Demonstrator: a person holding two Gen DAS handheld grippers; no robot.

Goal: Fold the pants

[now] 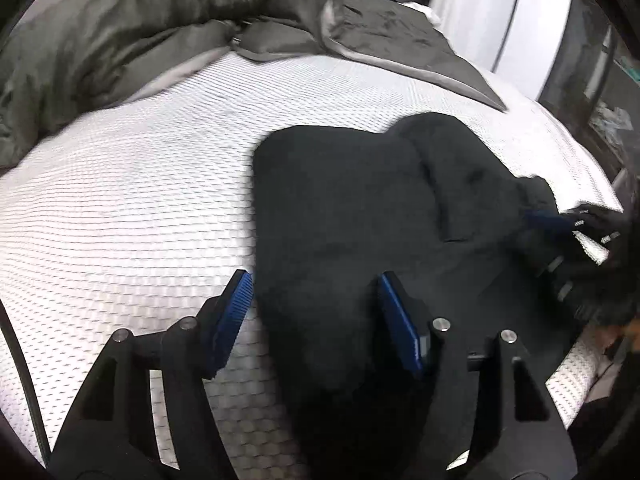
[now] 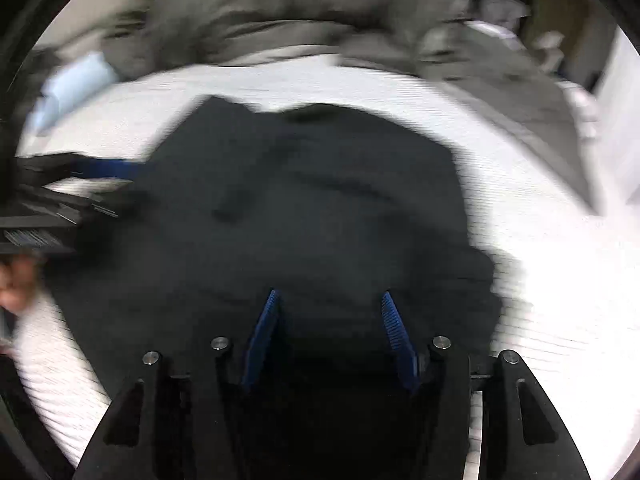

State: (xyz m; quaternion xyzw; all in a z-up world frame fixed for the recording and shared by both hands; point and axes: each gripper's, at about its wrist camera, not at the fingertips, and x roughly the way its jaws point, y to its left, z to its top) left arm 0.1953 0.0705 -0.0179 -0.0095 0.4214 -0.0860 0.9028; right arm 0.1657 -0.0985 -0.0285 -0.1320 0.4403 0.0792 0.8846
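Lying bunched on the white textured bed (image 1: pixel 120 200), the black fabric pants (image 1: pixel 360 208) sit beneath both claws; left claw (image 1: pixel 316 284) released; right claw (image 2: pixel 328 300) released.

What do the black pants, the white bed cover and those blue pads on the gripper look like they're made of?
The black pants look like soft matte fabric, perhaps fleece or cotton knit: no sheen, rounded folds. The white bed cover seems a woven or knitted textile with a fine raised grid. The blue pads on the left gripper look like ribbed rubber or plastic, set on black, probably plastic, fingers.
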